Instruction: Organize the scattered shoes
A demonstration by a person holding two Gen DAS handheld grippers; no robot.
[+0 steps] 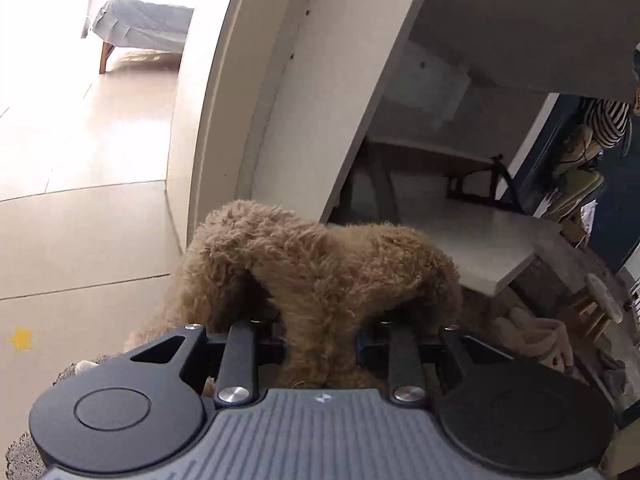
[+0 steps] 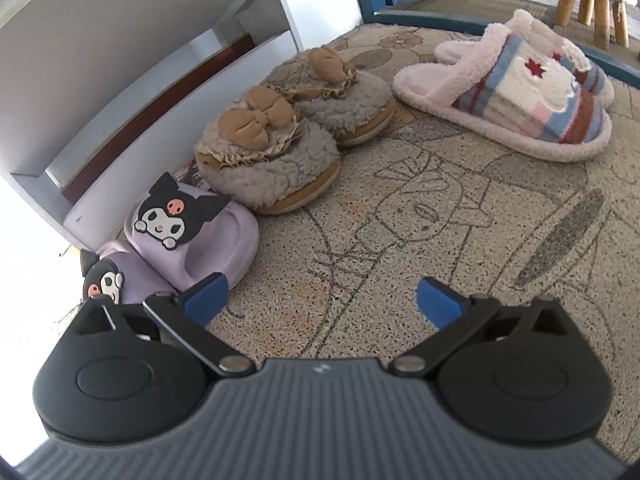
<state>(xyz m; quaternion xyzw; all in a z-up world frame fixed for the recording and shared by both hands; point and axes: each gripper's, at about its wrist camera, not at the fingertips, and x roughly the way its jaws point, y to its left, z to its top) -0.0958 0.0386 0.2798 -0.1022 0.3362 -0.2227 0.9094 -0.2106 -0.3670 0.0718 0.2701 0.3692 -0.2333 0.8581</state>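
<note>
In the left wrist view my left gripper (image 1: 322, 340) is shut on a fluffy brown slipper (image 1: 320, 268) and holds it in the air beside a white shoe cabinet (image 1: 288, 80); its fingertips are buried in the fur. In the right wrist view my right gripper (image 2: 320, 300) is open and empty, low over the patterned mat (image 2: 440, 220). On the mat stand a purple cartoon slipper pair (image 2: 192, 236), a grey fluffy pair with tan bows (image 2: 272, 160) and a pink striped plush pair (image 2: 520, 96), lined along the cabinet's foot.
The white cabinet's open shelves (image 1: 472, 240) lie ahead of the left gripper. A small wooden stool (image 2: 592, 0) and blue frame (image 2: 420, 20) stand beyond the mat. Tiled floor (image 1: 80, 220) and a bed (image 1: 140, 24) lie to the left.
</note>
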